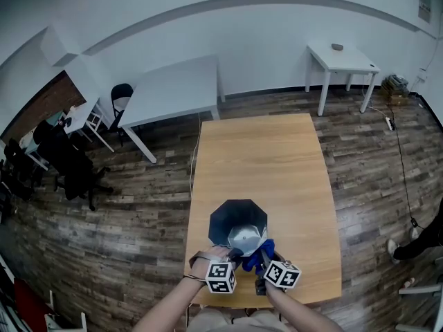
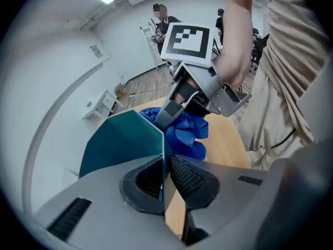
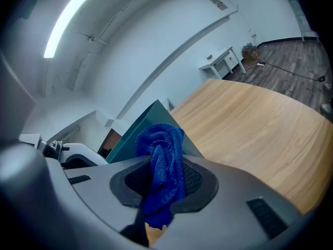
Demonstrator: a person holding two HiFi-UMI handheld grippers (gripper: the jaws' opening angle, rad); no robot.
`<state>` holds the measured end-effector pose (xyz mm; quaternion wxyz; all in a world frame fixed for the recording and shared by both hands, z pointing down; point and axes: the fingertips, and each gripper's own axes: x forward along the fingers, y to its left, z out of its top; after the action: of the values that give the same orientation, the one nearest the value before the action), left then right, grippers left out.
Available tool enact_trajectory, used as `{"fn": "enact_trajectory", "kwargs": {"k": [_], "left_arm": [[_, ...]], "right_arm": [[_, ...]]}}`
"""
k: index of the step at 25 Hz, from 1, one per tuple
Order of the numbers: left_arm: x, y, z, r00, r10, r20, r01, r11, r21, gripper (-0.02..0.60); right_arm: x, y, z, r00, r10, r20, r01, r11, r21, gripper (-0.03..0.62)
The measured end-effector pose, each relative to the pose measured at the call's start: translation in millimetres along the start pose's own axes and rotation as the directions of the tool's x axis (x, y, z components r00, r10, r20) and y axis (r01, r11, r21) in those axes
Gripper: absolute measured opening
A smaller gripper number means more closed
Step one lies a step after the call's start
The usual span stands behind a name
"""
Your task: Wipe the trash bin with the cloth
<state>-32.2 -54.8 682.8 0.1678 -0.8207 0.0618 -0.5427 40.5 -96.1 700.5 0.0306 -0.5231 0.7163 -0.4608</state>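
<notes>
bin point(image 1: 237, 221) on wood tbl point(image 1: 263, 158) | white tbls point(image 1: 173, 88) behind | chairs point(image 1: 73, 164) L

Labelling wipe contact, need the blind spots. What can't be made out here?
- Whether cloth touches bin: left gripper view, bin wall hides it; right gripper view, cloth itself covers it.
- Bin's near side: head view, left gripper, right gripper and cloth cover it.
- Small thing on far white table: head view, too small.

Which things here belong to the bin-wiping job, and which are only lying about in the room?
Job: trash bin; blue cloth in the right gripper; left gripper gripping the bin's wall; wooden table.
Lying about: large white table; small white table; black chairs; power strip.
</notes>
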Motion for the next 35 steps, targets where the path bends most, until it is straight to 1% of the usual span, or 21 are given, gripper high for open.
{"fn": "enact_trajectory", "kwargs": {"k": [3,9,16,21,27,31,35], "left_arm": [[1.2,2.7,-1.5,1.000,-0.003,0.005,0.003,1.000,-0.002,0.043],[-0.1,2.8,-0.4,1.000,-0.018,0.004,0.018,1.000,-0.002,0.041],[-0.9,3.2,-2.5,1.000,-0.021,0.006,0.021,1.000,-0.001,0.040],[0.5,3.6,-2.8,0.999,-0.036,0.003,0.036,0.999,0.006,0.038],[4.6,3.2,-2.1,0.999,-0.038,0.004,0.038,0.999,0.000,0.037],[3.4,4.2,-1.5,0.999,-0.041,0.001,0.041,0.999,-0.003,0.037],[4.3,3.7,0.1,0.999,-0.037,-0.003,0.037,0.999,-0.015,0.037]], "right_arm": [[12.8,-11.6,-6.6,1.000,-0.011,-0.013,0.011,1.000,0.014,0.087],[33.2,-41.1,-21.1,0.996,-0.058,-0.066,0.056,0.998,-0.038,0.087],[60.0,-72.5,-48.5,0.983,-0.120,-0.140,0.111,0.991,-0.067,0.087],[79.4,-99.7,-74.5,0.964,-0.175,-0.200,0.162,0.984,-0.077,0.087],[97.1,-125.4,-98.2,0.942,-0.220,-0.254,0.204,0.975,-0.086,0.087],[108.0,-136.0,-114.8,0.921,-0.234,-0.311,0.226,0.972,-0.062,0.087],[113.1,-144.7,-128.0,0.902,-0.246,-0.355,0.228,0.969,-0.091,0.087]]}}
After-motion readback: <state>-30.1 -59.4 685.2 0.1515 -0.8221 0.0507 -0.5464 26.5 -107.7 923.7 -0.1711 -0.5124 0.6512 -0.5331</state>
